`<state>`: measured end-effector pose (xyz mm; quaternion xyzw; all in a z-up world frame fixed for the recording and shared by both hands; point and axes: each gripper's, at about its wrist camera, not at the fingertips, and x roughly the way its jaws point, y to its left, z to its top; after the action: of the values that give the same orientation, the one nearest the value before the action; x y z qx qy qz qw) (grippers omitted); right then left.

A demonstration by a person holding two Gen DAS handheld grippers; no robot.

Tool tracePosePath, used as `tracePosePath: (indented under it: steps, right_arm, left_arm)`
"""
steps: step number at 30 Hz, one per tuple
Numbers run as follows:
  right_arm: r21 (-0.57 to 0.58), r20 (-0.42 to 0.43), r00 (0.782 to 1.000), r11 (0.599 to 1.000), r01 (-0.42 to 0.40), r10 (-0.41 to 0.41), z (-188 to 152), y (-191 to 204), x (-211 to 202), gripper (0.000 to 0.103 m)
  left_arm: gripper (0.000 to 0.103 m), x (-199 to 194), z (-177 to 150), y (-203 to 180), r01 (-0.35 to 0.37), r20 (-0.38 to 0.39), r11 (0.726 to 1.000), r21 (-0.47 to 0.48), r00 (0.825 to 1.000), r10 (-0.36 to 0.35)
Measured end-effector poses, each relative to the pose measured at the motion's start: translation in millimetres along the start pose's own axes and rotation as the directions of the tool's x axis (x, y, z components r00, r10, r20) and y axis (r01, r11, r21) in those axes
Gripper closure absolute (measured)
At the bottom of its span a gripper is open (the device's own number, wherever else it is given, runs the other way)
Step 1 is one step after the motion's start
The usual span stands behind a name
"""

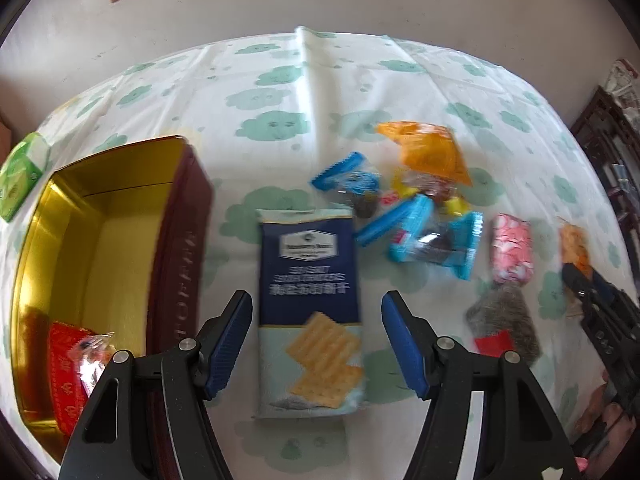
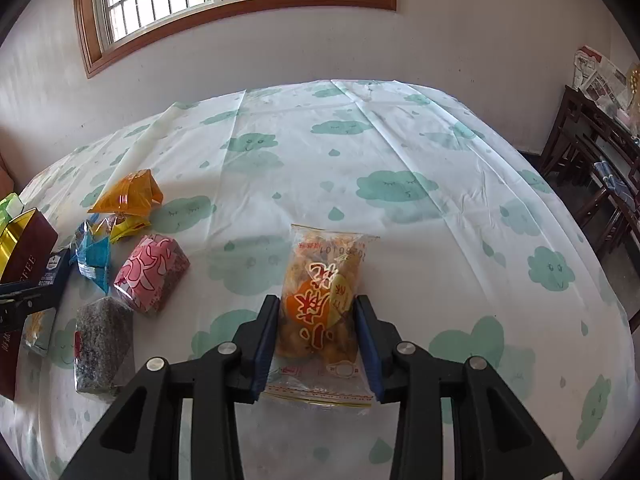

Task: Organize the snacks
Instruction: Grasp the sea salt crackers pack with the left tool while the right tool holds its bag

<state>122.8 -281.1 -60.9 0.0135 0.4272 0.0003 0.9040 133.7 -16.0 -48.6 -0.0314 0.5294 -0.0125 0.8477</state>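
My left gripper hangs over the cracker packet, which lies flat on the counter just right of the open gold-lined tin. The jaws stand part open, one on each side of the packet's lower half, with a clear gap on both sides. My right gripper has its jaws pressed against both long edges of the clear bag of fried snacks, whose upper half sticks out past the pads.
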Motion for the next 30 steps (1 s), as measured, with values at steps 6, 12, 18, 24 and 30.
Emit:
tracePosePath:
  steps: [6,12,18,24,30]
  right_arm:
    - [0.004,0.001,1.0,1.0,-0.005,0.005,0,0,0,0.065]
    - [0.01,0.002,1.0,1.0,-0.01,0.01,0,0,0,0.064]
    - [0.011,0.001,1.0,1.0,-0.014,0.014,0,-1,0,0.063]
    - [0.01,0.001,1.0,1.0,-0.012,0.012,0,-1,0,0.063]
    - [0.008,0.001,1.0,1.0,-0.009,0.009,0,0,0,0.063]
  left_arm:
    - [0.049,1,-2,-4,-0.059,0.004,0.998,0.0,0.998,0.059]
    - [0.047,13,0,1,-0.056,-0.04,0.997,-0.058,0.998,0.053]
    - [0.057,13,1,-3,-0.066,-0.029,0.997,-0.035,0.997,0.065]
    - [0.057,8,-6,-3,-0.068,-0.043,0.998,0.005,0.997,0.068]
    - [0.057,-2,-26,-8,-0.035,-0.069,0.996,0.086,0.997,0.041]
